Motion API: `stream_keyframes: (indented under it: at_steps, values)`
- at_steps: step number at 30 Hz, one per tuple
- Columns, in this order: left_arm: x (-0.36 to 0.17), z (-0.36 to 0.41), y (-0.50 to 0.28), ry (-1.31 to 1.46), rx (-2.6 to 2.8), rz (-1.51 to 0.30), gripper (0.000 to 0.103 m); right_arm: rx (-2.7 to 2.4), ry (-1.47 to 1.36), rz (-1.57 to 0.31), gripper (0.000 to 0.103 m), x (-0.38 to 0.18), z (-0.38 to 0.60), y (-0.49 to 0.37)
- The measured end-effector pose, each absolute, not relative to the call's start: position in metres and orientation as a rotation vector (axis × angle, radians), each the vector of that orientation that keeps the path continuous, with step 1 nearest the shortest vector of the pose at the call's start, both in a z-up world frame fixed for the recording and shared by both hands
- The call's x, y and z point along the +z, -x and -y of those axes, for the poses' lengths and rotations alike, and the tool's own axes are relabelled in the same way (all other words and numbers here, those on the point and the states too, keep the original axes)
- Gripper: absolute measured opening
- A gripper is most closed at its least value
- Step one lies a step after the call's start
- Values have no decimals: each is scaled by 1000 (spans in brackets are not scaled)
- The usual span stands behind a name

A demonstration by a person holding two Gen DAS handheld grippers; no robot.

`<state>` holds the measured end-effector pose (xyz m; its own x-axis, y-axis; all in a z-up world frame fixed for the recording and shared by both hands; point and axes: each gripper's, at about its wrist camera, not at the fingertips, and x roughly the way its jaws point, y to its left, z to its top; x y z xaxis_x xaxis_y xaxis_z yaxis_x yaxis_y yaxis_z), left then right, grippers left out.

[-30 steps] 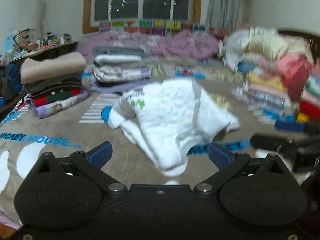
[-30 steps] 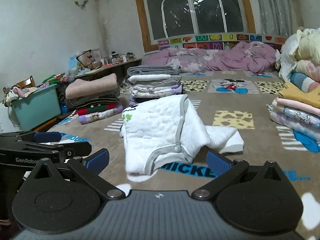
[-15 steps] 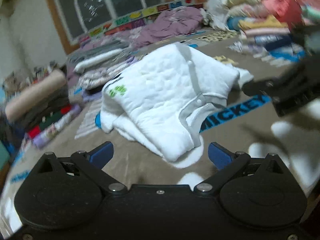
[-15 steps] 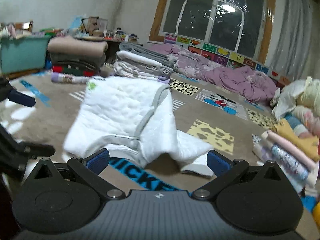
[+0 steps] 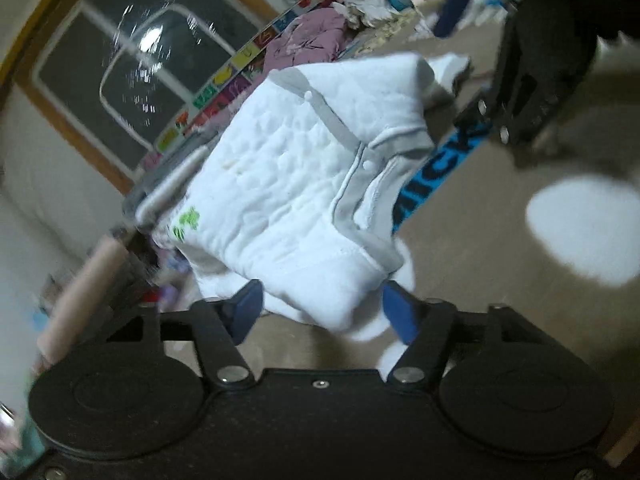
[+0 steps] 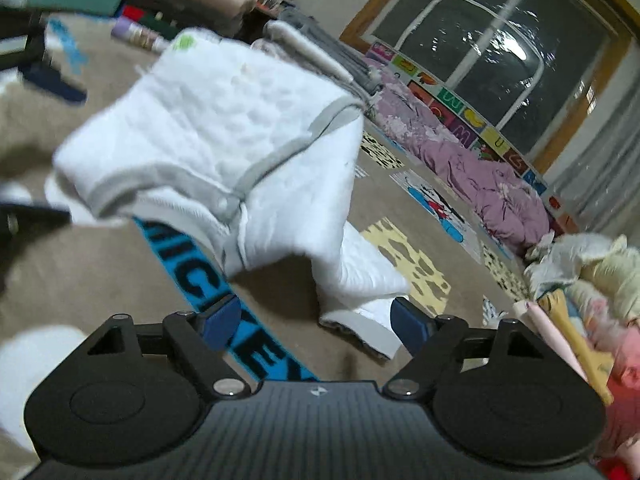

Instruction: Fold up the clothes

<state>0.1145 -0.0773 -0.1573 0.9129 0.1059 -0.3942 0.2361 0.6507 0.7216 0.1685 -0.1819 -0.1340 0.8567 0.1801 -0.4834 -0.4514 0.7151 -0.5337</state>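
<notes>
A white quilted garment point(image 5: 304, 176) with grey trim and a small green print lies crumpled on the brown Mickey Mouse blanket point(image 5: 492, 240). My left gripper point(image 5: 322, 312) is open, its blue fingertips on either side of the garment's near hem. My right gripper point(image 6: 316, 322) is open, and the garment's point(image 6: 224, 128) white sleeve end point(image 6: 360, 320) lies just inside its right fingertip. The right gripper also shows at the upper right of the left wrist view point(image 5: 532, 72).
Stacks of folded clothes point(image 6: 312, 48) stand behind the garment. A purple quilt point(image 6: 480, 176) lies under the window. A heap of unfolded clothes point(image 6: 588, 280) sits at the right. A pink roll point(image 5: 80, 292) is at the left.
Both grippers have tilted and moved in close to the garment. The left fingertips now flank its near hem and the right fingertips have reached its sleeve end. Both stay open.
</notes>
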Motion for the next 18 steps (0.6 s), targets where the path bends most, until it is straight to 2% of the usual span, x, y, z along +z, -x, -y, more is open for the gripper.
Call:
stream_keyframes:
  at_steps: [3, 6, 8, 9, 10, 12, 14, 16, 18]
  values:
    - [-161, 76, -116, -906, -74, -412, 61, 356, 756, -405, 74, -143, 178, -175]
    - [-164, 78, -118, -936, -69, -391, 60, 354, 795, -356, 73, -145, 174, -181]
    - [-167, 78, -120, -942, -74, -387, 44, 375, 785, -328, 71, -142, 175, -184]
    - [-168, 78, -121, -943, -70, -388, 41, 385, 779, -314, 61, -141, 175, -185]
    - [-166, 77, -120, -933, -63, -385, 36, 396, 769, -306, 42, -140, 175, -187]
    - [-160, 75, -119, -905, -43, -375, 28, 428, 718, -318, 24, -135, 179, -191]
    - [-147, 72, -117, -868, -16, -351, 21, 445, 655, -327, 22, -128, 183, -191]
    - [-132, 69, -114, -819, 4, -330, 19, 447, 582, -327, 12, -118, 189, -188]
    - [-115, 65, -111, -776, 19, -307, 17, 445, 505, -315, 11, -105, 196, -182]
